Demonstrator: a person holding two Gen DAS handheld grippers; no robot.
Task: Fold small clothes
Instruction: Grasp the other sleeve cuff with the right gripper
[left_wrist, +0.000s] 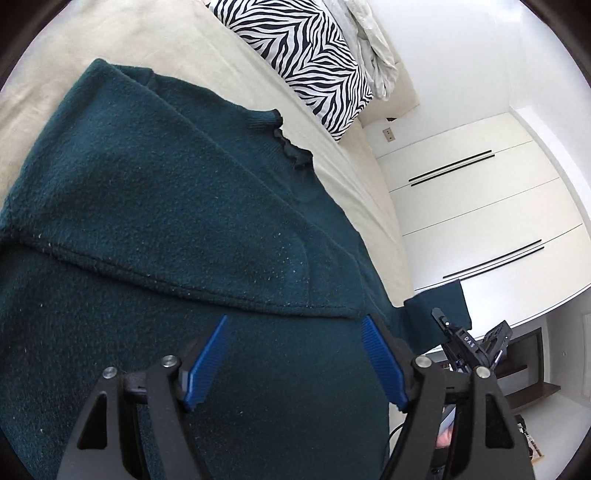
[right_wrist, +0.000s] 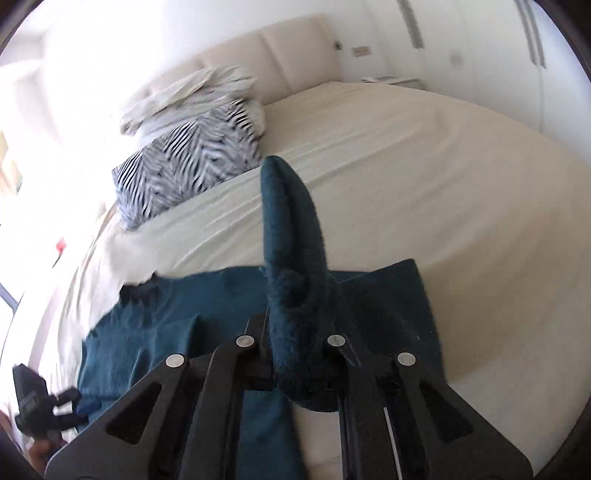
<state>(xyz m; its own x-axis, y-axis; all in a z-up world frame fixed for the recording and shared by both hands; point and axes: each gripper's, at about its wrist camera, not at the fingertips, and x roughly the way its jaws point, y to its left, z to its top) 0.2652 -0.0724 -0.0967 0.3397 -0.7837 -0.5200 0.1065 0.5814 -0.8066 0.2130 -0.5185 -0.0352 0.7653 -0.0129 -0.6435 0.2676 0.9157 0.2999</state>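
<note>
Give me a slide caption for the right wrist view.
Right gripper, jaws shut on a fold of the dark teal sweater, lifts it above the cream bed.

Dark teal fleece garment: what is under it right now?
The dark teal fleece garment lies on the cream bedsheet, one part folded over itself. Whatever lies beneath the fabric is covered. The right gripper pinches one raised edge.

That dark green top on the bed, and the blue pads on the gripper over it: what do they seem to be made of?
The green top looks like a soft fleece or brushed knit: fuzzy matte nap, pale lint specks, a ribbed, frilled neckline. Which fibre is unclear. The blue pads of the left gripper look like ridged rubber or plastic: fine parallel grooves, dull finish.
</note>
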